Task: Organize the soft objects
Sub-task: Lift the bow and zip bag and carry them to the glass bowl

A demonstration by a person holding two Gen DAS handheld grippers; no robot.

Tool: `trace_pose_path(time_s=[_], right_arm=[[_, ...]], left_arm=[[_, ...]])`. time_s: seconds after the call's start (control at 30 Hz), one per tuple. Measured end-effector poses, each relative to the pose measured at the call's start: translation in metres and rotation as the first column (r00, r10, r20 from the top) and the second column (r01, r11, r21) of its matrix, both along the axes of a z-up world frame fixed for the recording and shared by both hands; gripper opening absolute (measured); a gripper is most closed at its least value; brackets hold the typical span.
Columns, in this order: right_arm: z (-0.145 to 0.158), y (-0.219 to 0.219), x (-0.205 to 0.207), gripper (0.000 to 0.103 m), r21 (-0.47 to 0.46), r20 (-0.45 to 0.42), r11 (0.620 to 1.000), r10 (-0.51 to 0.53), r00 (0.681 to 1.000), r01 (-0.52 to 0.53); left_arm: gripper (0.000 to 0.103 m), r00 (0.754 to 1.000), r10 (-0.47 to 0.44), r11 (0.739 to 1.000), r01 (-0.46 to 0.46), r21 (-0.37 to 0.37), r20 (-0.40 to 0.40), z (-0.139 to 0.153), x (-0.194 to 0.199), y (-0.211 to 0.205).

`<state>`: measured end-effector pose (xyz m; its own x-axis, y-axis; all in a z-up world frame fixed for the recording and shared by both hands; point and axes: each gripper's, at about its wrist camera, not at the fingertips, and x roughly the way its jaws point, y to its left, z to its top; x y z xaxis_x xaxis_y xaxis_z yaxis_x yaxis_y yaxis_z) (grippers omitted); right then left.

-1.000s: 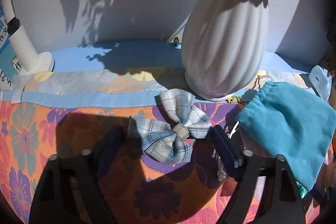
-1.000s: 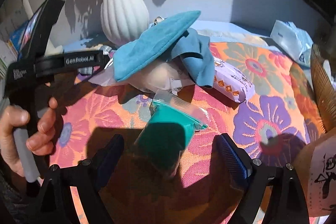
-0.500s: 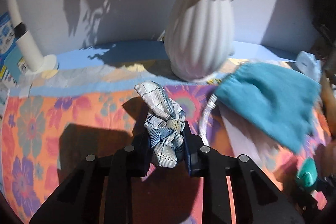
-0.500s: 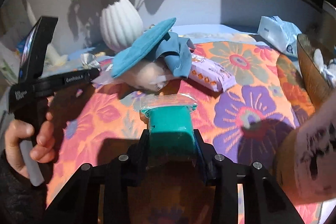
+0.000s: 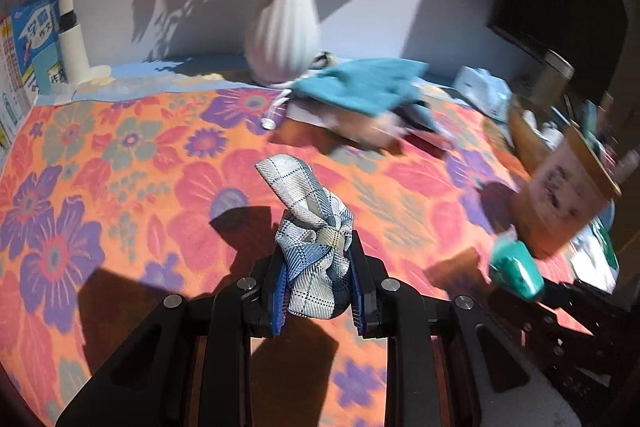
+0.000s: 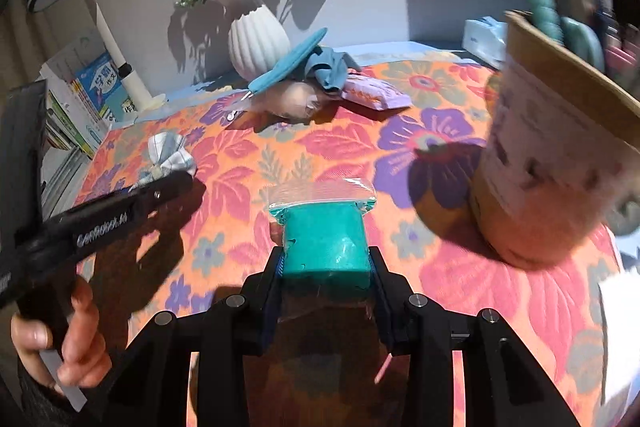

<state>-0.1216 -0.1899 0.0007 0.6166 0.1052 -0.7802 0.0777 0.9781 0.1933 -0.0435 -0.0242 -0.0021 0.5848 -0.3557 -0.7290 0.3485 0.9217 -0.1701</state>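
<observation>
Both grippers have closed on their loads and lifted them off the flowered cloth (image 5: 120,163) since a second ago, when the fingers stood spread around things lying flat. Now the left gripper (image 5: 318,279) pinches the plaid bow (image 5: 312,247) between its fingers, the bow bunched and standing up above the counter. Seen from the right wrist, that bow (image 6: 170,155) pokes out past the black tool held by a hand (image 6: 60,343). Between its own fingers the right gripper (image 6: 326,263) squeezes a teal pack in a clear bag (image 6: 326,243), held above the cloth just beside a brown paper cup (image 6: 552,163). Farther back, a blue pouch (image 6: 288,61) lies on a small heap beside the white ribbed vase (image 6: 258,41), with a purple packet (image 6: 376,95) next to it.
</observation>
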Motion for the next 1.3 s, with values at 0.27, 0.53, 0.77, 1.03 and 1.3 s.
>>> trace_pose_path(time_s=[0.27,0.53,0.77,1.03,1.3], right_arm=[[0.016,-0.019,-0.03,0.038,-0.025,-0.097,0.995,-0.102,0.99,0.1],[0.046,-0.069,-0.074,0.038,-0.085,-0.069,0.966,-0.248,0.966,0.242],[0.059,-0.124,-0.111,0.038,-0.052,-0.048,0.926,-0.376,0.925,0.373],[0.078,-0.174,-0.136,0.038,-0.008,-0.001,0.879,-0.477,0.879,0.477],[0.102,-0.229,-0.143,0.038,0.028,0.068,0.839,-0.543,0.837,0.543]], left_arm=[[0.022,0.996,-0.094,0.995,0.094,-0.044,0.002,0.014,-0.041,-0.034],[0.022,0.969,-0.24,0.968,0.243,-0.062,0.052,0.042,-0.087,-0.088],[0.022,0.923,-0.373,0.924,0.379,-0.058,0.098,0.063,-0.127,-0.14],[0.022,0.884,-0.451,0.886,0.461,-0.06,0.127,0.089,-0.154,-0.204],[0.022,0.87,-0.468,0.876,0.48,-0.05,0.158,0.125,-0.146,-0.265]])
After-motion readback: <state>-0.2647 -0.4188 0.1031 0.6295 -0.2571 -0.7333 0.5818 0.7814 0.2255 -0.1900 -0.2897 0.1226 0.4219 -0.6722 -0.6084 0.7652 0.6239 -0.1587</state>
